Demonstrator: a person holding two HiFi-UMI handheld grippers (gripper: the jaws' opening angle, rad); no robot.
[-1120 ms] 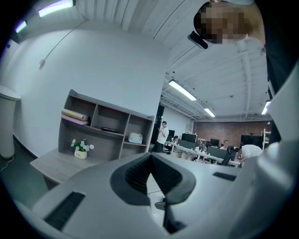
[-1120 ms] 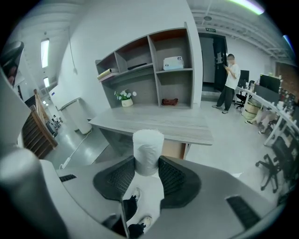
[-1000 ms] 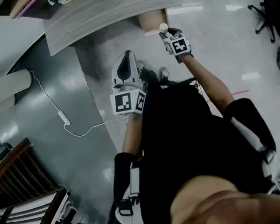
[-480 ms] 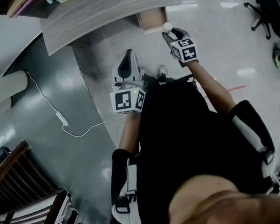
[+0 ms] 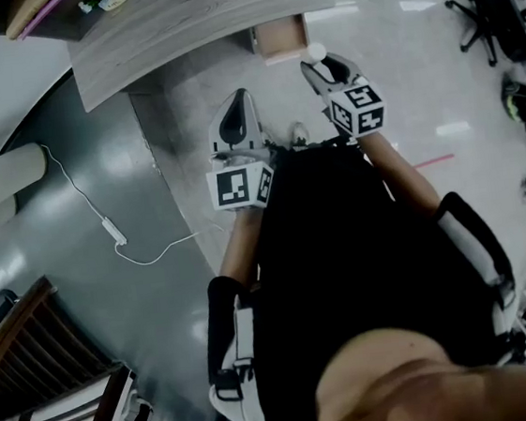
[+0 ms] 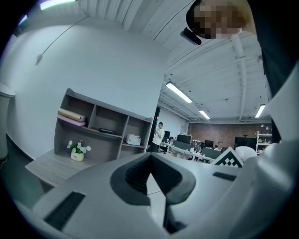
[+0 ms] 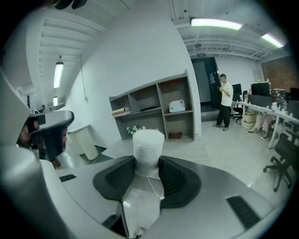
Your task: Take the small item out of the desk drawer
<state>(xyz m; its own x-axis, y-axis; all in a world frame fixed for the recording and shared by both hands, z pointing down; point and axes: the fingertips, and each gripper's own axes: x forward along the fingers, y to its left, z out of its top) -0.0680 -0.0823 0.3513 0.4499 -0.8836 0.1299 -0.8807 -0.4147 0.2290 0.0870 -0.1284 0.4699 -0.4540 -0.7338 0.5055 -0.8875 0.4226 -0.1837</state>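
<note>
The wooden drawer [image 5: 279, 38] stands pulled out under the grey desk top [image 5: 185, 20] at the top of the head view. My right gripper [image 5: 316, 61] is just right of it, above the floor, shut on a small white cylindrical item [image 5: 316, 52]. In the right gripper view the item [image 7: 148, 147], wrapped in clear film, stands upright between the black pads of the gripper [image 7: 148, 173]. My left gripper [image 5: 238, 104] hovers lower left of the drawer. Its jaws [image 6: 150, 176] meet with nothing in them.
A white cable with an adapter [image 5: 115, 239] lies on the dark floor at left, near a white bin [image 5: 4, 173]. An office chair [image 5: 495, 8] stands at right. A shelf unit [image 7: 154, 109] with a small plant [image 6: 77, 151] backs the desk. A person [image 7: 225, 100] stands far off.
My right gripper has drawn back from the drawer toward the body, carrying the white item with it. The left gripper has barely shifted.
</note>
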